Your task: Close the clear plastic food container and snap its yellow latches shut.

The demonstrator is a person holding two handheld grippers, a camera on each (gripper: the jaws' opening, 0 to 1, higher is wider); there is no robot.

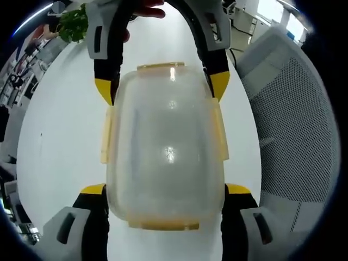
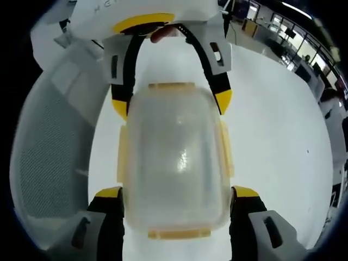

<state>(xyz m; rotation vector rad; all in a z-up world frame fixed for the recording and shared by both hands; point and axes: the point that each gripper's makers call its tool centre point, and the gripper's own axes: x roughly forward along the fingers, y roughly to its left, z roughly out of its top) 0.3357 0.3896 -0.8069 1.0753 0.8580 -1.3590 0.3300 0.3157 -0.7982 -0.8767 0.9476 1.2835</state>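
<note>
With the container lengthwise between them on the tabletop, left claw and right claw face each other. Both are spread, straddling opposite ends; yellow latches run along the sides.

Container on table (between both grippers)

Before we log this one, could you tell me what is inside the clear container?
Through the frosted lid of the container, no contents show, only glare and the white table. The cloudy plastic could hide something small or pale.
</note>
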